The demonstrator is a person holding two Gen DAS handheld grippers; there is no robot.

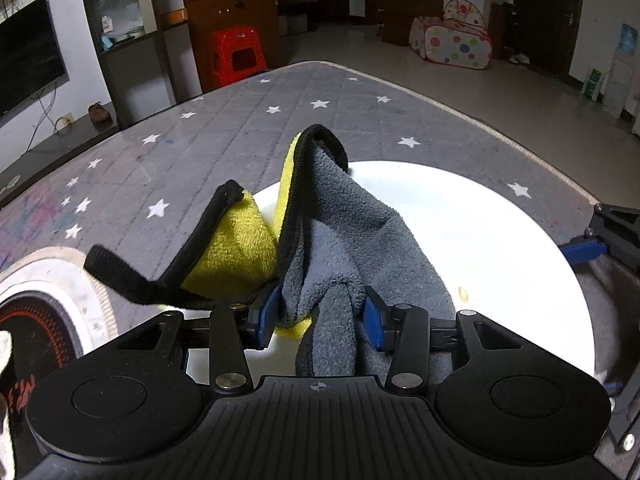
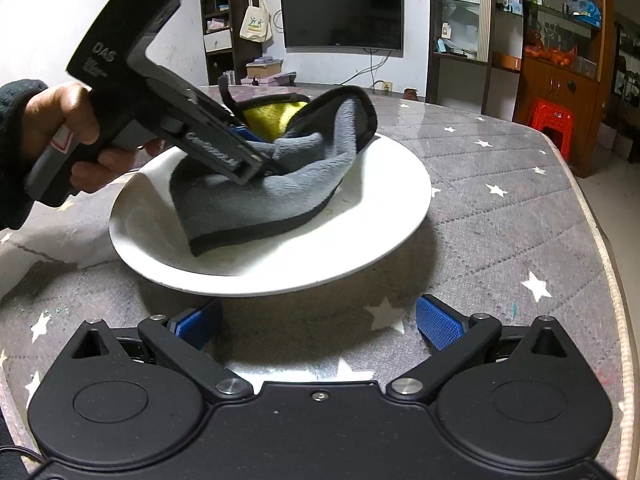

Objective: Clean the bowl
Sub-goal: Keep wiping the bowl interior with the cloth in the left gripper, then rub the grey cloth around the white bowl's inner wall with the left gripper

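We see a table (image 2: pixel 500 220) under a grey cover with white stars. On it, near the middle, stands the white bowl (image 2: pixel 376 216). In the bowl lies a grey and yellow cloth (image 2: pixel 256 200), its black edge folded up at the far side. Our left gripper (image 1: pixel 320 316) comes from the left and its blue pads pinch a fold of the cloth. Our right gripper (image 2: pixel 316 320) waits at the near side of the bowl, jaws wide apart, with nothing between them.
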